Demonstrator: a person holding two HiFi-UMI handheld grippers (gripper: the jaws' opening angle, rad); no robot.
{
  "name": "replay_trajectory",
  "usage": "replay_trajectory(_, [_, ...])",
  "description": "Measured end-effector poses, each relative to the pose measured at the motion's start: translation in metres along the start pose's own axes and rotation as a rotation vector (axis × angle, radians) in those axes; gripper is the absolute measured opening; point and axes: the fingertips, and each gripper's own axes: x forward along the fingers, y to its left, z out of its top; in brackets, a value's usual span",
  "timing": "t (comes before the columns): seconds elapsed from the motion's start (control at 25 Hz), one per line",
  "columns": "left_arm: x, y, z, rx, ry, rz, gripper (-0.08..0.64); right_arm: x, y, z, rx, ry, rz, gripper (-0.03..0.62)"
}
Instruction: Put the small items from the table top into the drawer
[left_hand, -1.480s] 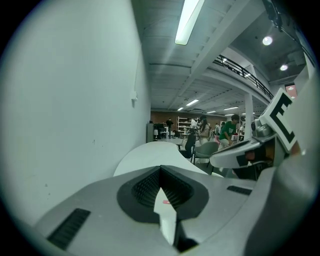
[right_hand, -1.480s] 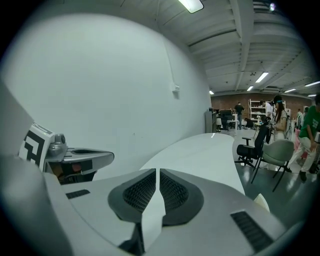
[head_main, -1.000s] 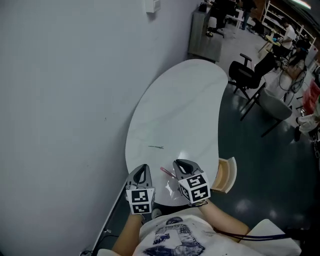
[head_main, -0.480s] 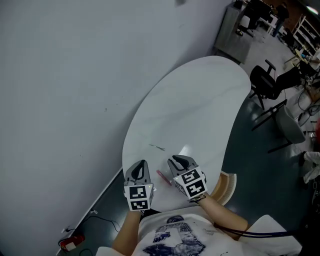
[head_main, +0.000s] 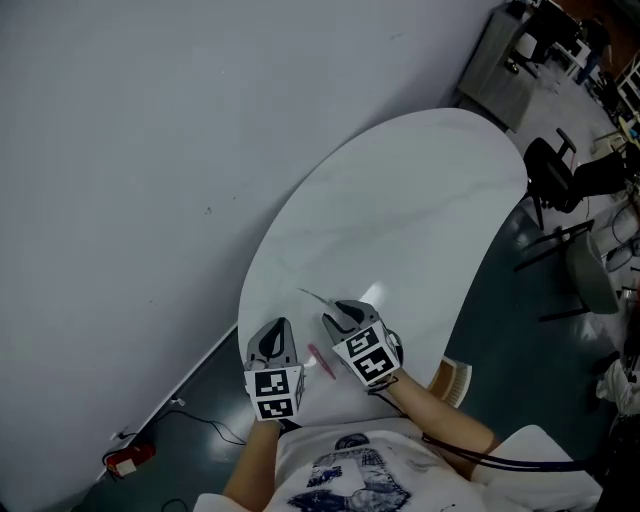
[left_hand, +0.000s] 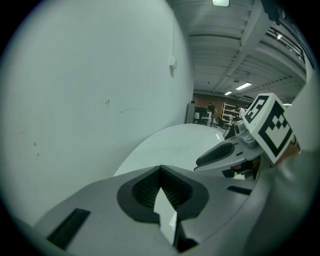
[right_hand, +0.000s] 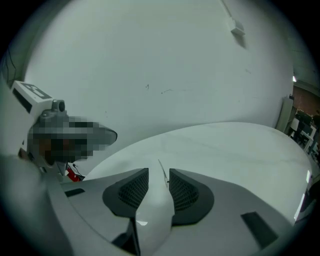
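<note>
Right hand-held gripper is hanging over the white bench; its jaws have just been opening and are standing apart, gripping nothing. A thin dark stick is lying just ahead of it, a pink pen-like item just to its left. Left hand-held gripper, left of that again, is keeping its jaws pinched together, empty.

- Table top: white and smooth, with faint grey veining like marble. A bright glare patch is carried near the near end, so a satin to glossy finish is read.
- Wall: pale grey, matt, with a painted look. A few small scuffs are noted.
- Left gripper and right gripper: bodies are moulded in grey matt plastic. Pads are black, finely ribbed and rubbery-looking.
- Marker cubes: matt black-on-white print.
- Floor: dark and smooth, with a sheen.
- Drawer: a pale wood-look face is seen.
- Shirt: white printed cloth.
</note>
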Motion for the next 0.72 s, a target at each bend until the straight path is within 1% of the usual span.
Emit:
replay_trajectory(0.36, [0.013,0.016,-0.008,-0.040,0.030,0.053,0.025,0.052,-0.010,-0.012,-0.080,0.096,0.049,0.129])
replay_trajectory(0.72, [0.021,0.026,-0.015,-0.062,0.057,0.072,0.025,0.079,-0.010,-0.016,-0.171,0.141,0.071,0.127])
